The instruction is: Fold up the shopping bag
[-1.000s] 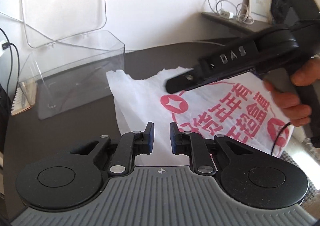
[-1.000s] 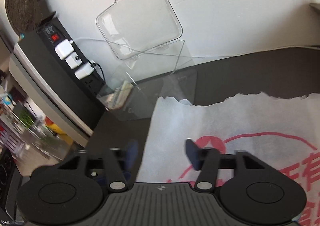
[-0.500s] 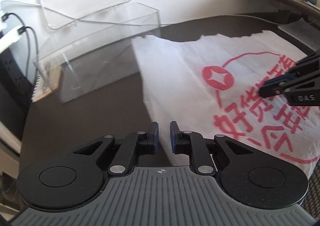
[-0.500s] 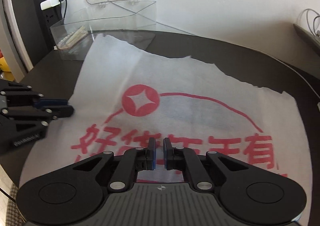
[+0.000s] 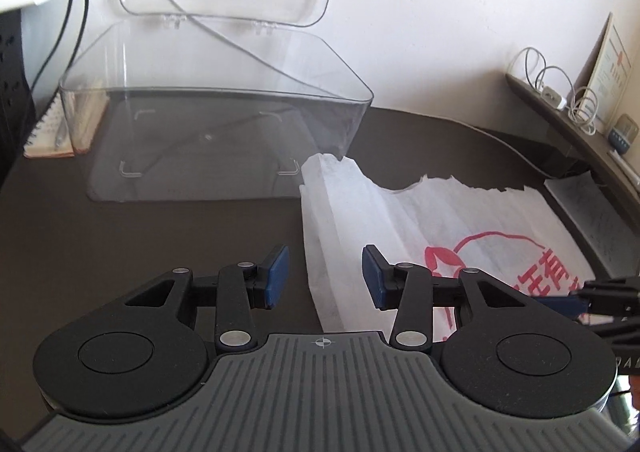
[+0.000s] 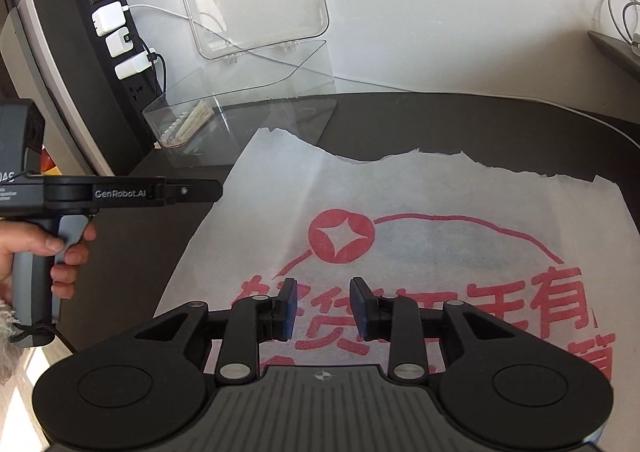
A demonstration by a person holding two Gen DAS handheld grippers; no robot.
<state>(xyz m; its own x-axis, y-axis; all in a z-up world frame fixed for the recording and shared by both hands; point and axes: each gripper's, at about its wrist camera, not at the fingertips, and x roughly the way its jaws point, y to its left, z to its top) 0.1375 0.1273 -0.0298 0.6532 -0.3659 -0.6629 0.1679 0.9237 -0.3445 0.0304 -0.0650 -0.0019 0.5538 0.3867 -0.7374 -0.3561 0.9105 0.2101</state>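
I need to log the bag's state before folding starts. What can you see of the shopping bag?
The shopping bag is white, thin and looks like non-woven fabric, printed with a red star emblem, a curved line and red Chinese characters. It lies spread flat on the dark table, print up, with a jagged far edge. Its far left corner sits against the clear plastic box. Neither open gripper holds it.

The white shopping bag (image 6: 420, 212) with red printed characters lay flat and unfolded on the dark worktop (image 6: 480, 120), filling the frame's centre, ragged top edge farthest from me.
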